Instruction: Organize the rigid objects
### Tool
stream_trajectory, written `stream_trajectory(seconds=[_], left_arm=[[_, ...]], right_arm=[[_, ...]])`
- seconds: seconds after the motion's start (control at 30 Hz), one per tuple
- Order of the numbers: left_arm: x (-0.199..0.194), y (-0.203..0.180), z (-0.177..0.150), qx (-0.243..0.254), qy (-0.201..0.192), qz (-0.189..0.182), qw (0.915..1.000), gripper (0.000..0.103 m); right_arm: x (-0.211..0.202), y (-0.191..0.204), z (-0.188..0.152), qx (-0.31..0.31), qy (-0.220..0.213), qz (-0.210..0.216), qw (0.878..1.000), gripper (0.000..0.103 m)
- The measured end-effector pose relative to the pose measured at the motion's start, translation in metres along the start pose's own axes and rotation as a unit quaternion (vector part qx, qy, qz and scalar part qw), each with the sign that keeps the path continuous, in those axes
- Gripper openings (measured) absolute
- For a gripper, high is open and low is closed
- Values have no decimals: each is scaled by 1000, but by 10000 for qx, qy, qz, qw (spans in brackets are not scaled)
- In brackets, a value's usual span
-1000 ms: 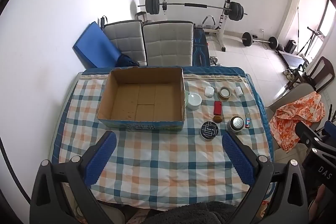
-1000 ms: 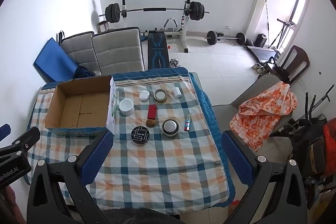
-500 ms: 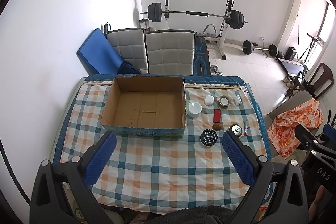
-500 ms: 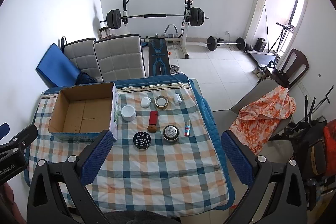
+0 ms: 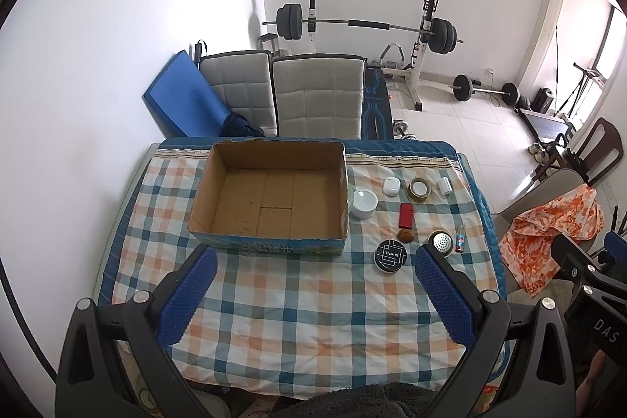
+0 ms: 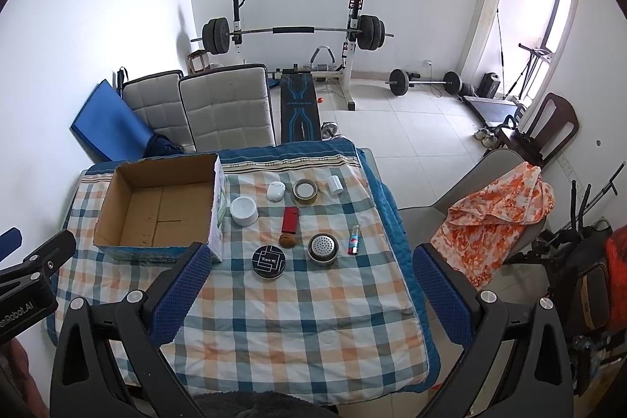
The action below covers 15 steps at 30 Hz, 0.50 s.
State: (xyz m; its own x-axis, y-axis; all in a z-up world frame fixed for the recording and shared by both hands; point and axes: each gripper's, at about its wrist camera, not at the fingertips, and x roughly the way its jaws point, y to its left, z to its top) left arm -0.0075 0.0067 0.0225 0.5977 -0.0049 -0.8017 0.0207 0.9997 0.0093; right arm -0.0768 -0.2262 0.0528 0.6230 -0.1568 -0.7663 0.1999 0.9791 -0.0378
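Both cameras have risen; cardboard box on the table holds nothing.

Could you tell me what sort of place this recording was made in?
Most likely a room in a home that doubles as a gym: a barbell rack and weight bench stand behind a table with a checked cloth, and padded chairs sit beside it.

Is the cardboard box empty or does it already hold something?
Empty. The cardboard box is open-topped and both views show only its bare brown floor; the small items all lie on the tablecloth beside it.
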Motion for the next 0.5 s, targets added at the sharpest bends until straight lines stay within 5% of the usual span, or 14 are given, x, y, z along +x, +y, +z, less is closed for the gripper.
stream_trajectory(seconds=[0.5], left_arm=[[4, -1, -8, -2, -11, 0, 10000, 103]], right_arm=[[0, 1, 0, 7, -3, 24, 10000, 103]])
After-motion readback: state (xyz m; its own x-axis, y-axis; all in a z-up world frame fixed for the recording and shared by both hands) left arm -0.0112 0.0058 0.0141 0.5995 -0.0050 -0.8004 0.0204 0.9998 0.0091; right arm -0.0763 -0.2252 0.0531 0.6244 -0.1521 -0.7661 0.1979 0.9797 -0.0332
